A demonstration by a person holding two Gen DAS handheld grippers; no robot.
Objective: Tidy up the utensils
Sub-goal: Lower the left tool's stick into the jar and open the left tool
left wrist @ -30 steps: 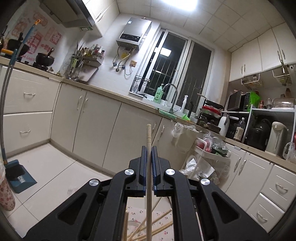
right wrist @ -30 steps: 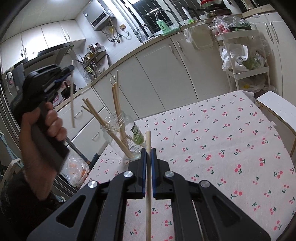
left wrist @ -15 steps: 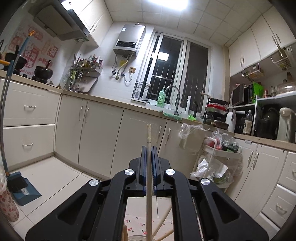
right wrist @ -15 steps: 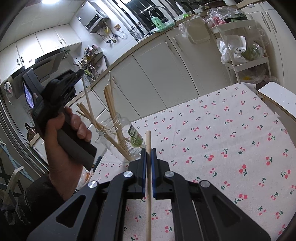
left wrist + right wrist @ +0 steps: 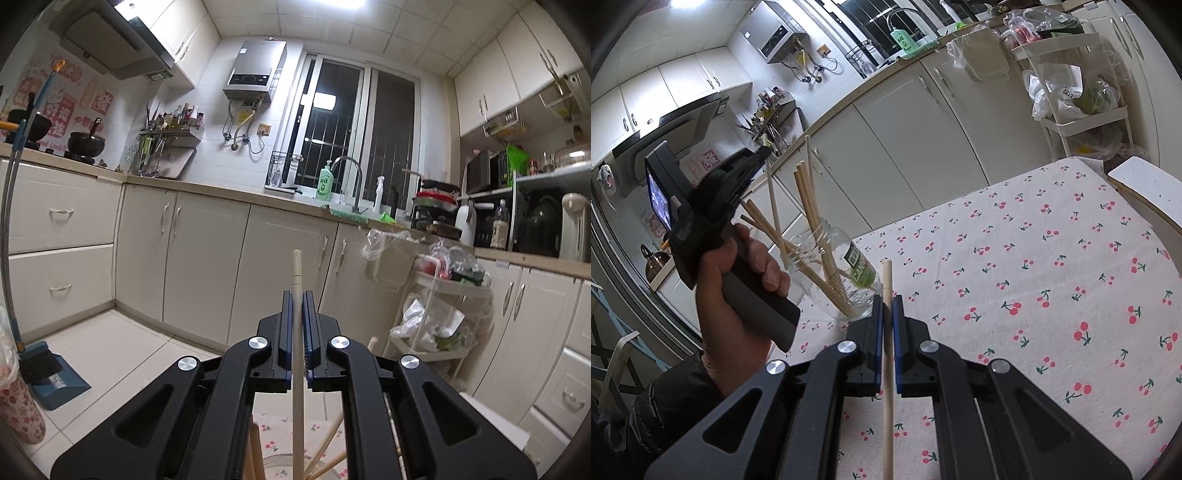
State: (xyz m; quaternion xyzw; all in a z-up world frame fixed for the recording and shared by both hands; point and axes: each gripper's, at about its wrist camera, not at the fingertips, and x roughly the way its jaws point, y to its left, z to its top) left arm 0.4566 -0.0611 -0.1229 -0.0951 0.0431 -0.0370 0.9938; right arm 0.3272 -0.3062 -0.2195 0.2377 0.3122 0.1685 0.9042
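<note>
A clear glass jar (image 5: 846, 273) stands on the cherry-print tablecloth (image 5: 1034, 280) and holds several wooden chopsticks (image 5: 809, 199). My left gripper (image 5: 297, 299) is shut on a wooden chopstick (image 5: 297, 350); in the right wrist view this gripper (image 5: 762, 153) sits above the jar at the left, and the chopstick's lower end reaches down into the jar mouth (image 5: 777, 221). The jar rim and other chopsticks show at the bottom of the left wrist view (image 5: 325, 454). My right gripper (image 5: 885, 302) is shut on another wooden chopstick (image 5: 887, 369), just right of the jar.
Kitchen cabinets (image 5: 923, 140) line the wall behind the table. A white trolley with bags (image 5: 1082, 99) stands at the far right. A white chair edge (image 5: 1145, 188) sits by the table's right side. A broom and dustpan (image 5: 44, 369) stand on the floor.
My left gripper has come down and toward the jar, and its chopstick has gone from above the jar into the jar mouth. My right gripper has shifted slightly closer to the jar.
</note>
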